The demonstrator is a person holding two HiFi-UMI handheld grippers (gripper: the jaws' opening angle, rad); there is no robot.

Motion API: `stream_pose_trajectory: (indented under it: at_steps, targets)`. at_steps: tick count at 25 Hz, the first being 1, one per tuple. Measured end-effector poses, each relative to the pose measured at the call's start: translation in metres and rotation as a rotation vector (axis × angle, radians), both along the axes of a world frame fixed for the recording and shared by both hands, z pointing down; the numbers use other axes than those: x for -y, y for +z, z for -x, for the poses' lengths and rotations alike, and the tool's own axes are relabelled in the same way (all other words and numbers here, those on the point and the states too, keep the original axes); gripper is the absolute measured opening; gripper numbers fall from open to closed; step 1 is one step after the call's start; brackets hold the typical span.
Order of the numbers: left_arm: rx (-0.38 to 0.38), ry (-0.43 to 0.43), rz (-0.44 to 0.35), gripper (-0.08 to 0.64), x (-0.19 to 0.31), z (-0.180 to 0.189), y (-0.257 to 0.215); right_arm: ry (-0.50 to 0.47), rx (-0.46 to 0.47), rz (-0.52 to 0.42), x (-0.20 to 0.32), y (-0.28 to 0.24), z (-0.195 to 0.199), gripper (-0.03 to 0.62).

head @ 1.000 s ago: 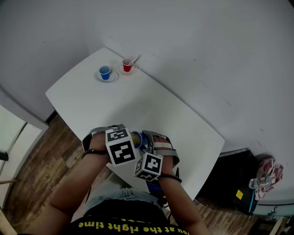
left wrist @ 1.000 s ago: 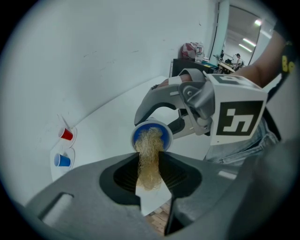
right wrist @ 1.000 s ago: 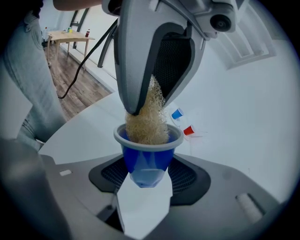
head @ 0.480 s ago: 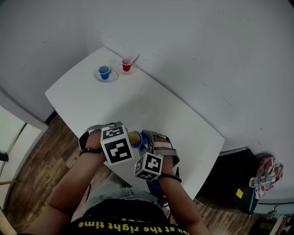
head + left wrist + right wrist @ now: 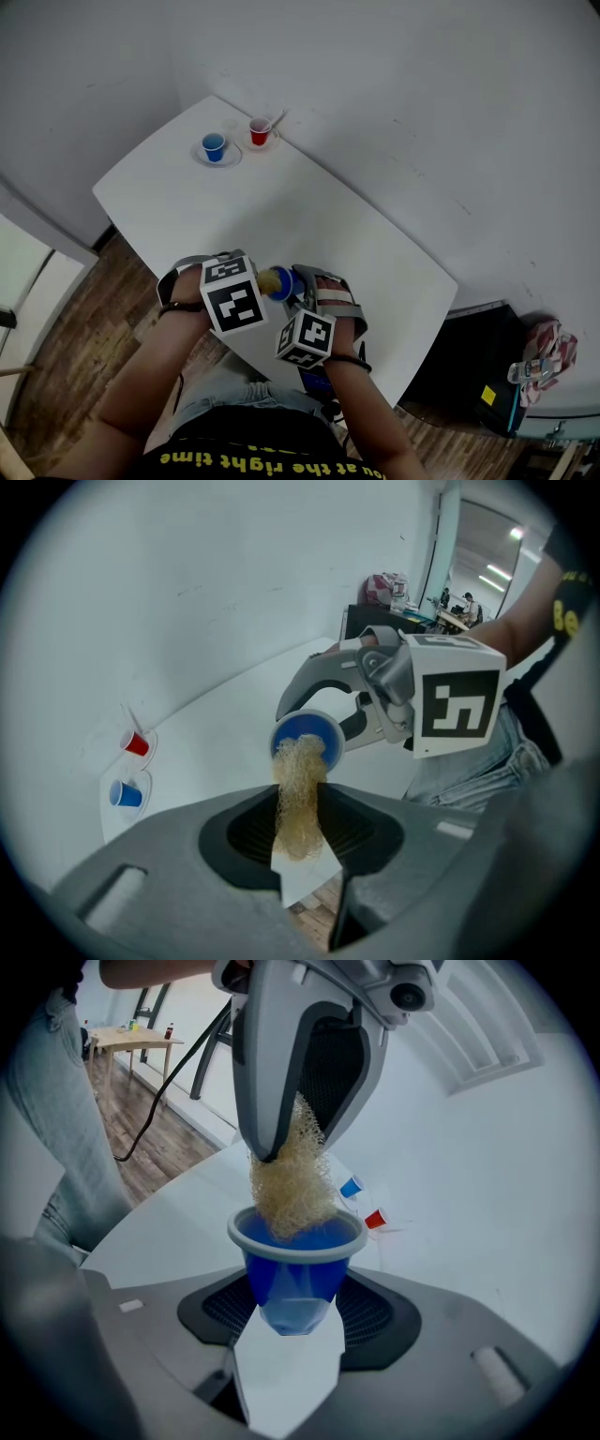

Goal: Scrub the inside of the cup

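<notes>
**Scrubber tip in the mouth of the cup**

Starting at my left gripper (image 5: 300, 834): its jaws are pinched on the lower end of a tan, wiry scrubber (image 5: 300, 789), and the tuft sticks straight out past the fingertips. I can see the far end of that tuft right at the opening of the cup (image 5: 298, 1274), with its strands crossing the pale rim and sitting against the blue inside. The bulk of the scrubber is outside, above the rim.

The cup itself is clamped in my right gripper (image 5: 292, 1321), with the jaws squeezing its narrow base from both sides and the mouth facing away from that gripper, towards the left one. So the two grippers meet nose to nose, left one angled down into the cup and the right one offering it up. From the head view they are close in front of my body, over the near edge of the white table (image 5: 309, 216).

Farther out, well apart from all this at the table's far corner, stand a small blue cup (image 5: 214, 146) and a red cup (image 5: 260, 132) side by side, each on a pale saucer.
</notes>
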State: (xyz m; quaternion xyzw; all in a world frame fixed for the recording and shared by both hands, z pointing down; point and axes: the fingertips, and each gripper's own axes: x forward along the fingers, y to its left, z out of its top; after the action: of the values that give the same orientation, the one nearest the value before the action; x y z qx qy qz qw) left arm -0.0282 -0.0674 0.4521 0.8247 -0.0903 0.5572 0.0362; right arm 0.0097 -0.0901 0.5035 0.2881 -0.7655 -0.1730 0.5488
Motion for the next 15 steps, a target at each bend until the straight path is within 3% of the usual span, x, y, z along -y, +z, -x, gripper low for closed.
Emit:
stream_pose_trajectory:
  at_steps: [7,15]
  targets:
    - [-0.026,0.016,0.022,0.122,-0.013,-0.005,-0.005,0.007,0.013,-0.001,0.001,-0.002,-0.002,0.27]
    - [-0.036,-0.018,-0.031,0.122,0.002,-0.002,-0.012,0.007,0.034,0.006,-0.001,-0.003,0.001,0.27]
